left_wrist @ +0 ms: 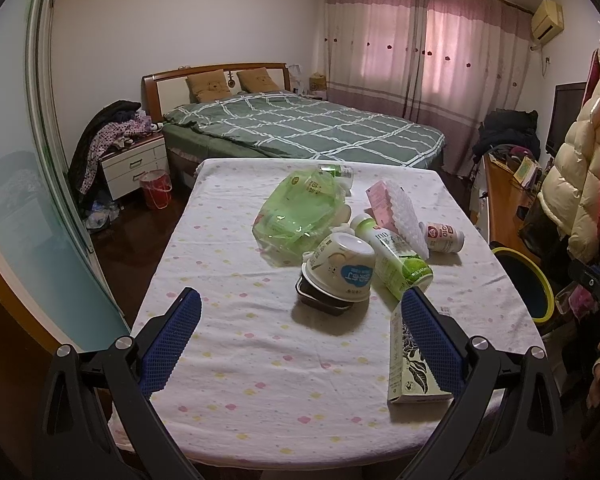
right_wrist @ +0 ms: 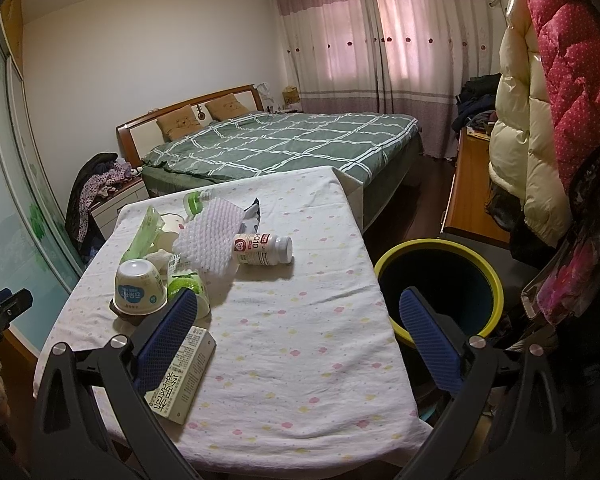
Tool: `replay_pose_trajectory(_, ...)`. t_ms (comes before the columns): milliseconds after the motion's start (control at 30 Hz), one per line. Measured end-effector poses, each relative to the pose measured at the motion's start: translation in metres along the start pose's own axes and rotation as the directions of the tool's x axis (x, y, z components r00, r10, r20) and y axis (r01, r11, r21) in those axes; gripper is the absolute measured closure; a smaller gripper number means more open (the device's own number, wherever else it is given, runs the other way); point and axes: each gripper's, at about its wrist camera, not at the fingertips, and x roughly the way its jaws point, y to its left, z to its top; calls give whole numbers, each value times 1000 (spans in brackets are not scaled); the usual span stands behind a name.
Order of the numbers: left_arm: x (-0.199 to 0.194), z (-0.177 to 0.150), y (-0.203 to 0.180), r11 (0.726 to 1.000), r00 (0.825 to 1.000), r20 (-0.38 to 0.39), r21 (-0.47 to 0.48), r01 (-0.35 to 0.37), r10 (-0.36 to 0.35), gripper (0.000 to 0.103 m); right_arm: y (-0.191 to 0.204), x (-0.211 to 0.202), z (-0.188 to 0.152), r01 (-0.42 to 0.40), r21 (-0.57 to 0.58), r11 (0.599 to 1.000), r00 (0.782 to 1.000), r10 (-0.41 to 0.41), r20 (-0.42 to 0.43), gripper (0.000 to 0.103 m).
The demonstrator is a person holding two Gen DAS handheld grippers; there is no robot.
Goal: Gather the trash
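The left tongs (left_wrist: 300, 328) hang wide open above the near part of the surface (left_wrist: 260, 380), with nothing between the blue pads. The right tongs (right_wrist: 300, 328) are spread just as wide and empty, straddling the right edge of the surface, with the yellow-rimmed bin (right_wrist: 496, 280) showing past the right pad.

Going left to right ahead of the left tongs, the green plastic bag (left_wrist: 300, 212) lies crumpled beyond the left pad. It is probably thin, floppy and slick, so pinching a bunched fold should serve better than a flat face.

Closer in, the upturned paper cup (left_wrist: 340, 268) with a blue label sits mouth down on a dark tray. It looks light and crushable; a gentle squeeze across its side wall seems the safe hold.

Touching the cup on its right, the green-and-white bottle (left_wrist: 396, 260) lies on its side. It is round and smooth, apt to roll, so gripping across its middle suits it.

Beyond the bottle rests the white bubbled foam sheet (left_wrist: 400, 212), seemingly soft and weightless, best taken by an edge.

The flat carton (left_wrist: 408, 364) with a leaf print lies right against the right pad, partly hidden by it. It appears stiff and light, and easy to clamp across its thin sides.

Farther off to the right lies the small white pill bottle (left_wrist: 444, 236), hard and likely to roll.
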Motion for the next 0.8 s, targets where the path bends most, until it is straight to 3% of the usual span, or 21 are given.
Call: replay_pose_trajectory(800, 19, 0, 1, 1000, 999, -37, -3, -7, 7, 4, 13, 26, 1, -38, -2, 999, 998, 37, -48, 6)
